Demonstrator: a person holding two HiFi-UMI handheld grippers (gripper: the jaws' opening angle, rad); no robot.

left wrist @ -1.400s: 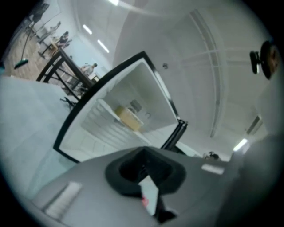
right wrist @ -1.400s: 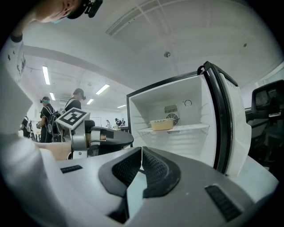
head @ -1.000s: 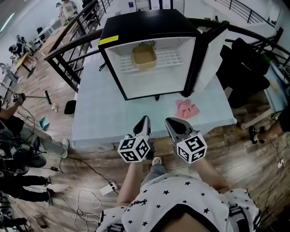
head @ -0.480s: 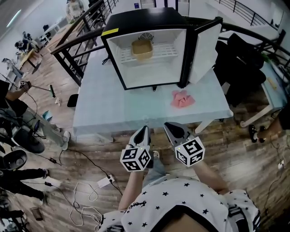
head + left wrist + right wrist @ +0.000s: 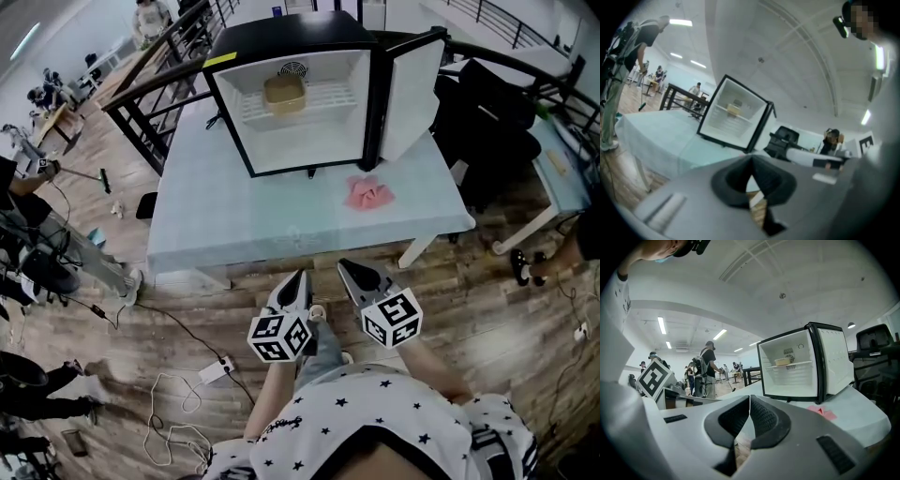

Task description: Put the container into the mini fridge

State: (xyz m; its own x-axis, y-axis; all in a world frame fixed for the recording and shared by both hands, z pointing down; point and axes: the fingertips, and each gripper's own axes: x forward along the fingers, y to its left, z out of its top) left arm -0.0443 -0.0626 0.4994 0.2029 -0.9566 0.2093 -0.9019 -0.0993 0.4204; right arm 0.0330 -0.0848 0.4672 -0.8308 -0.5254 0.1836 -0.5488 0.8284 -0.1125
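Nearest the head camera is the person's white shirt [image 5: 375, 427] with black stars, and just ahead of it both tools are held side by side over the wooden floor [image 5: 178, 314], short of the desk's near edge. The left tool [image 5: 300, 276] has its jaws pressed together with nothing between them; its own view shows the dark pads meeting at the tips. The right tool [image 5: 345, 266] is closed and empty as well, its ribbed pads touching in a single line. Each carries its marker cube at the rear, toward the person. A white power strip and cable [image 5: 217, 368] lie on the floor to the left. Beyond the tools stands the pale blue desk [image 5: 234, 220], with a crumpled pink cloth [image 5: 368, 192] lying on its right part, near the front of the fridge. Further back on the desk sits the black mini fridge [image 5: 281, 39], its door [image 5: 411, 94] swung open to the right. The tan container [image 5: 285, 91] rests inside on the white wire shelf [image 5: 328, 97], toward the left and rear of the compartment, well apart from both tools. A dark railing [image 5: 141, 89] runs behind the desk at the left.
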